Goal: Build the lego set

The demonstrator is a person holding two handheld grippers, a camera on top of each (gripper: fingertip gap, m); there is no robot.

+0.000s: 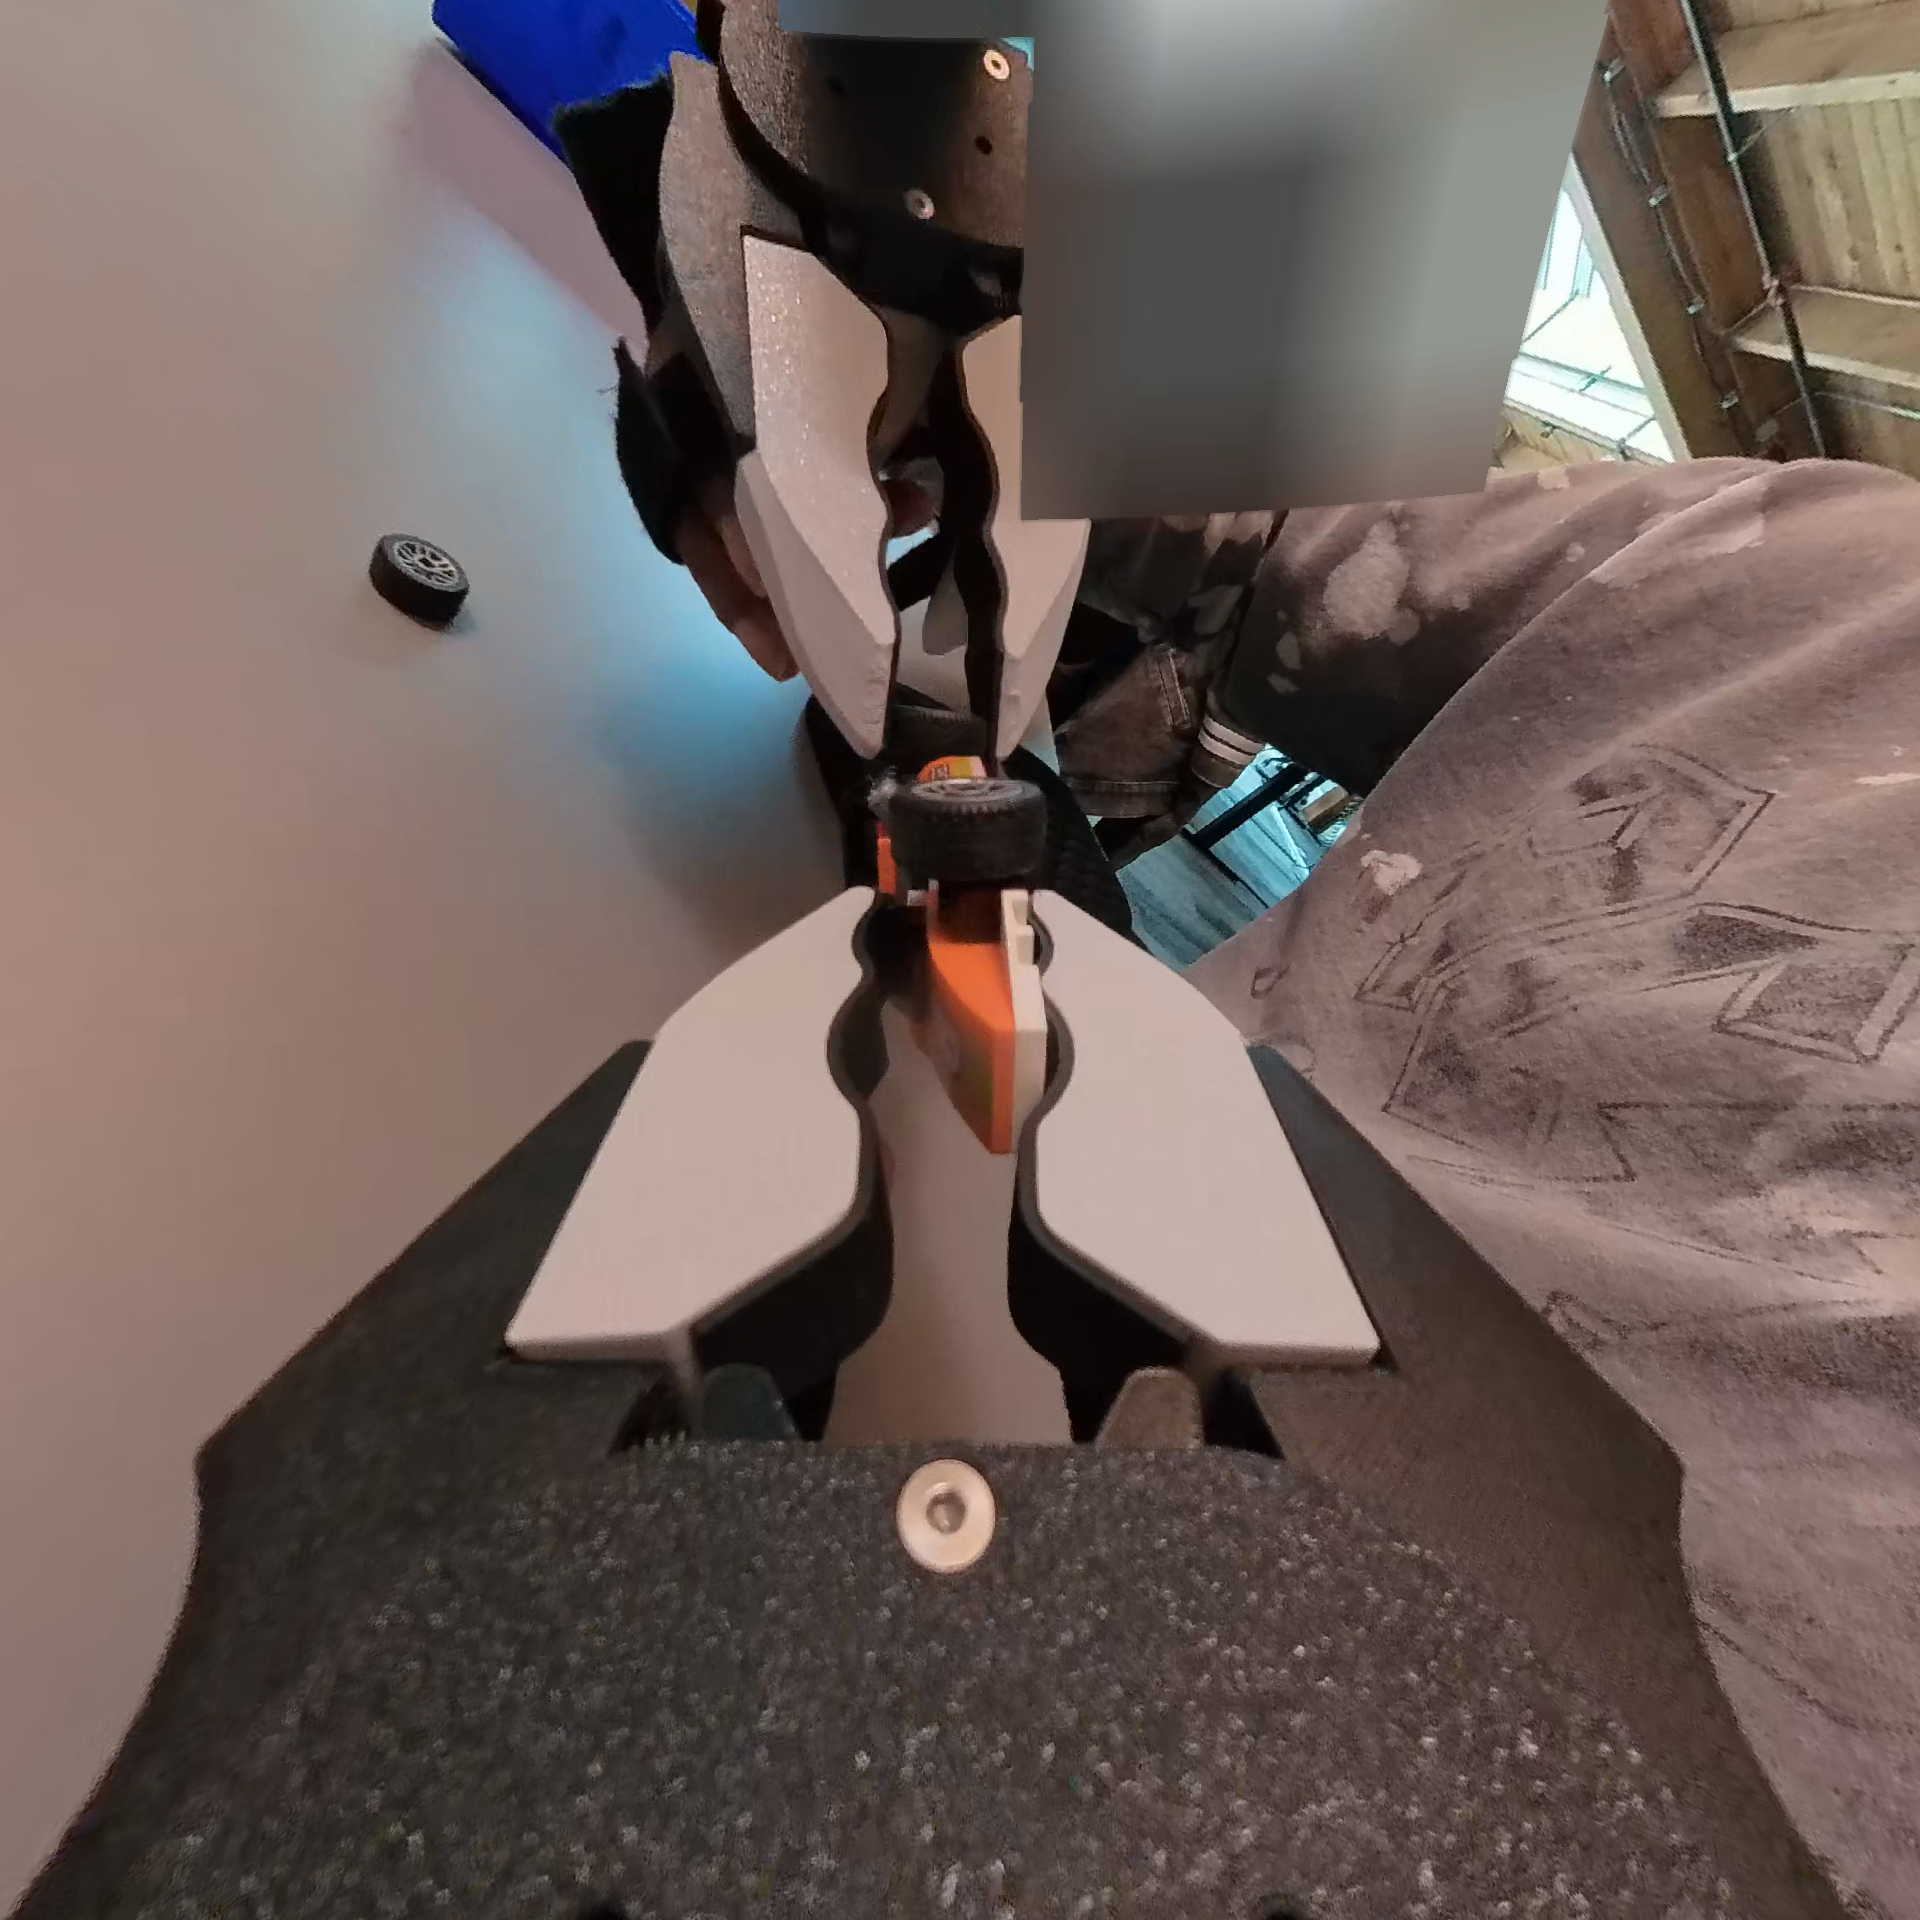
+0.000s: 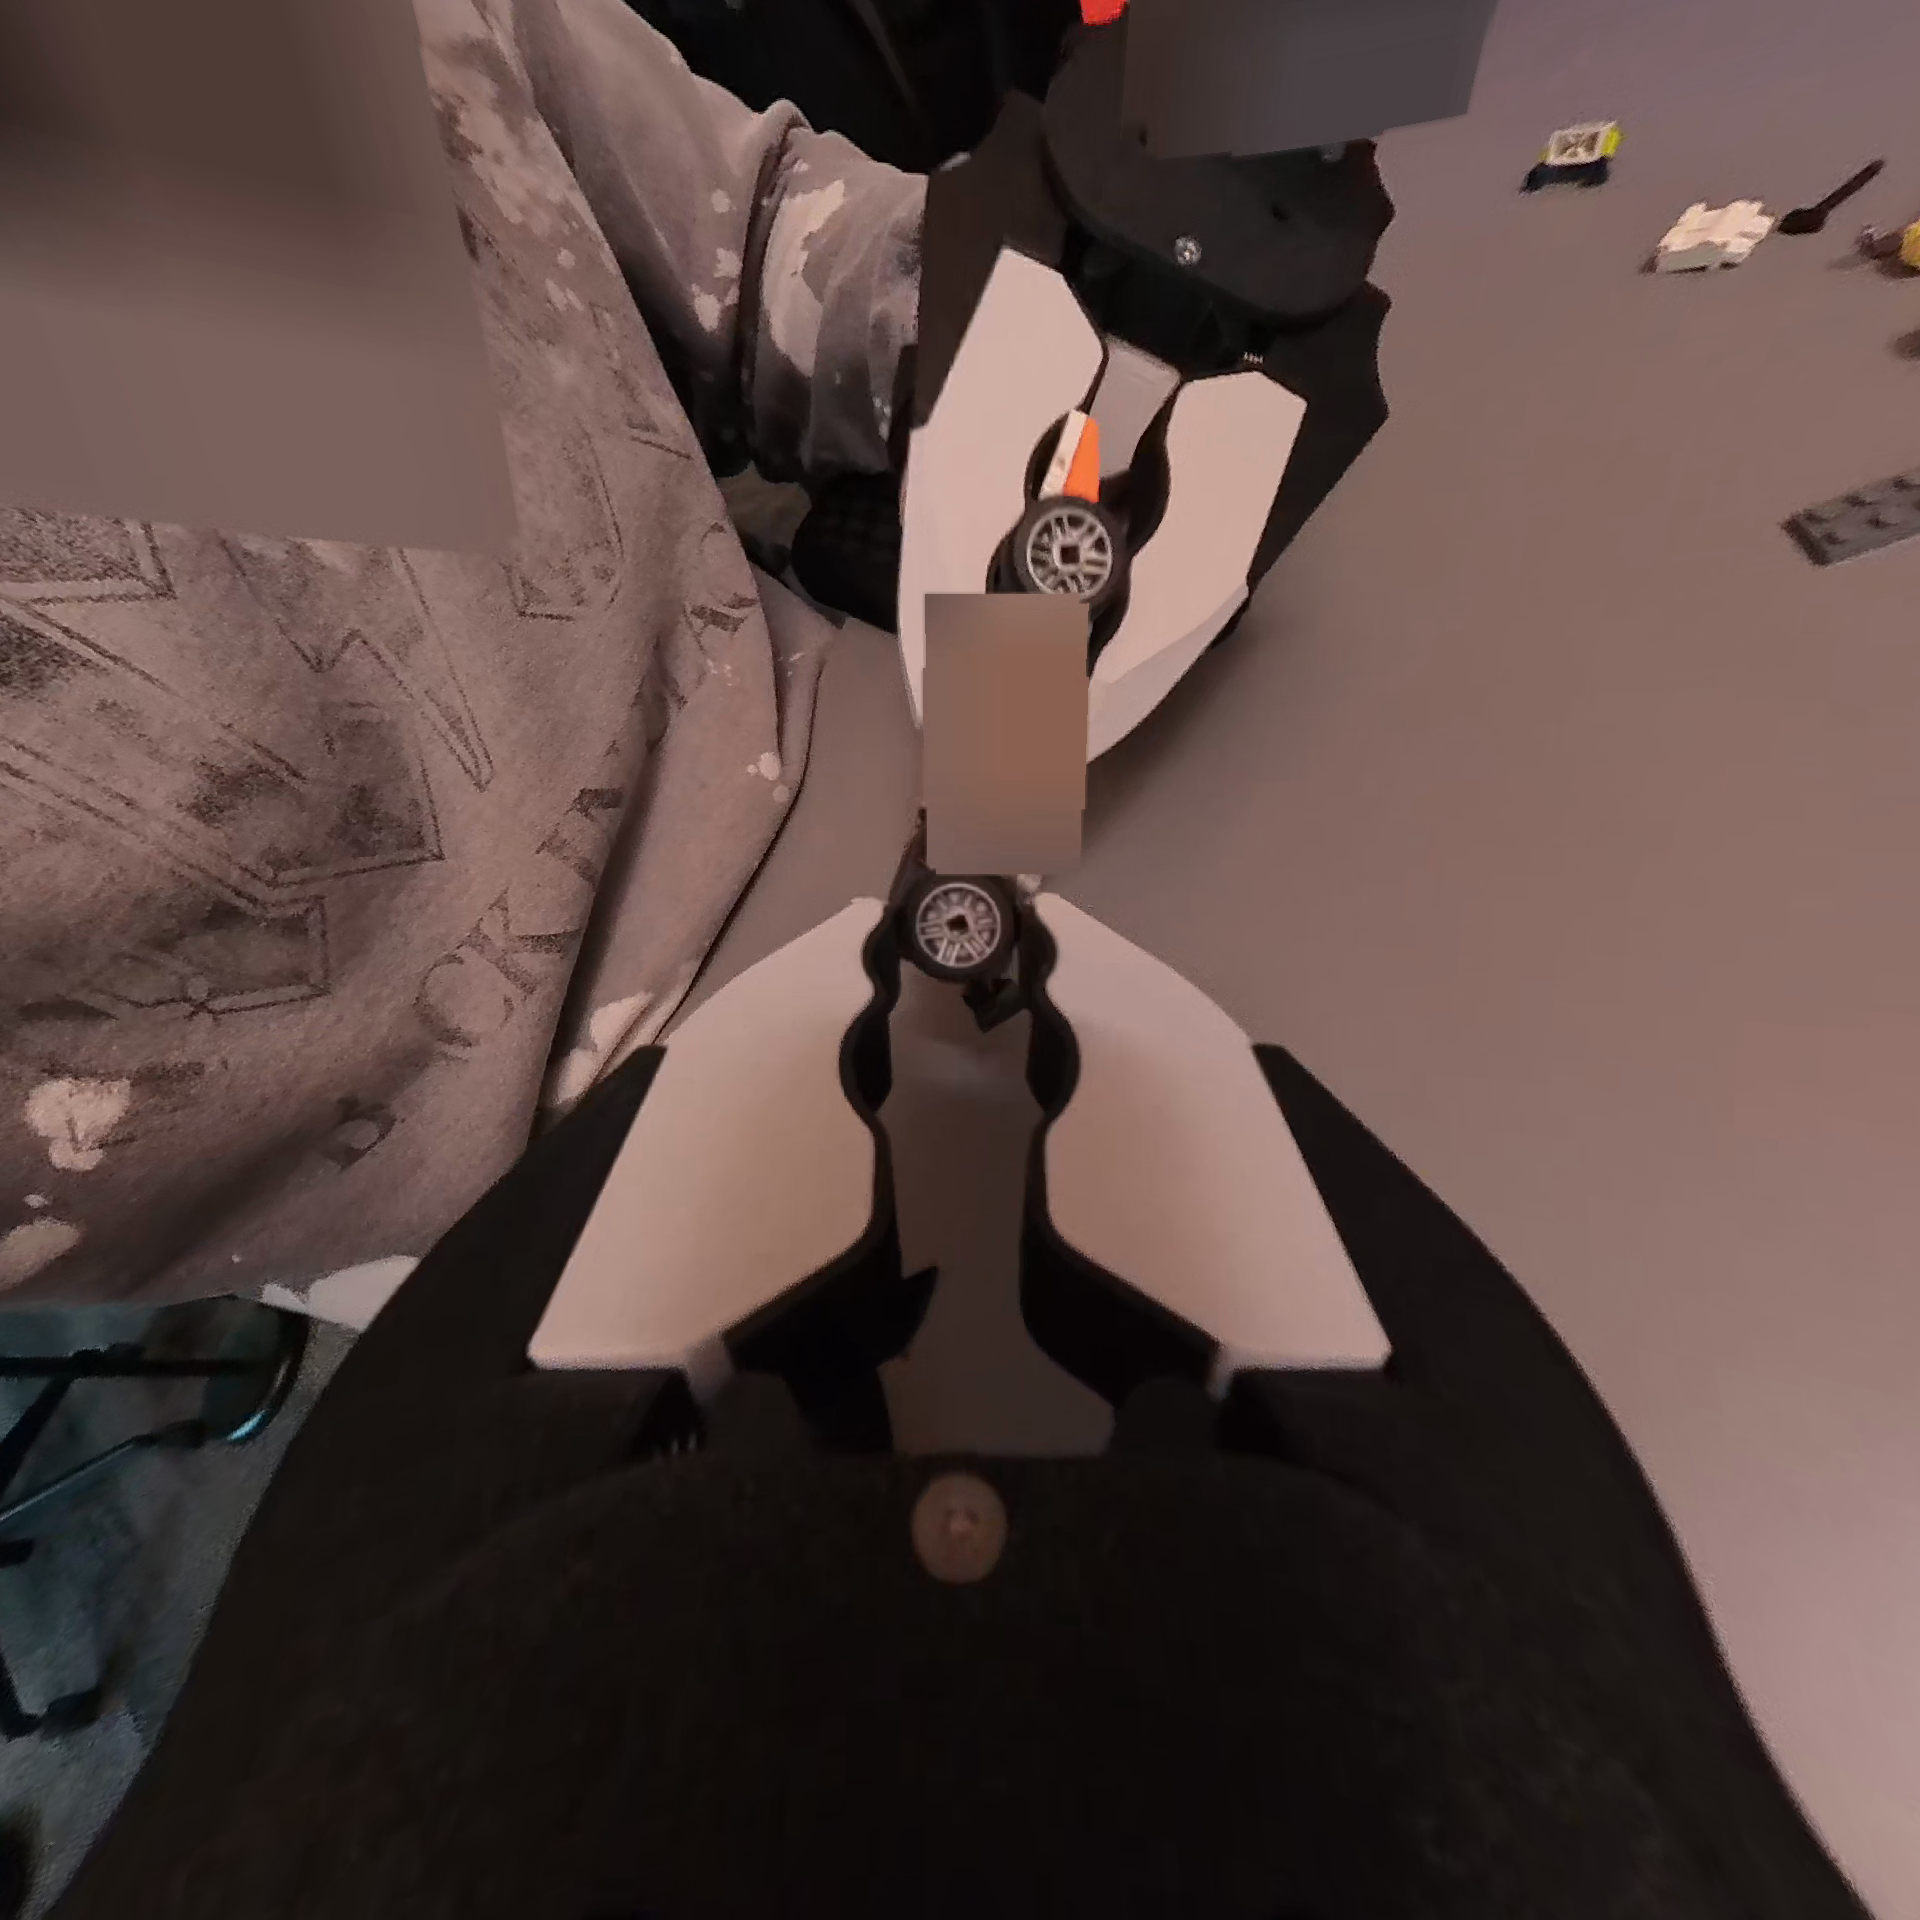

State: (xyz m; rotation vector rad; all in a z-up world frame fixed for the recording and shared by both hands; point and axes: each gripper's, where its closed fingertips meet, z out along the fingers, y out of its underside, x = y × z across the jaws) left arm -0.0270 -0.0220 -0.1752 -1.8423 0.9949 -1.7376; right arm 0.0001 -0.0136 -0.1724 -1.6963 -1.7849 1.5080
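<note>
Left gripper: fingers closed on the orange-and-white lego car body, held up off the white table, its front wheel jutting past the fingertips.
Right gripper: facing it tip to tip, fingers pinching a black wheel with a grey hub at the model's far end.
Spare wheel: lay alone on the table, well apart.
Loose lego pieces: scattered near the table's far side.
Grey patterned sweatshirt: close beside both tools.
</note>
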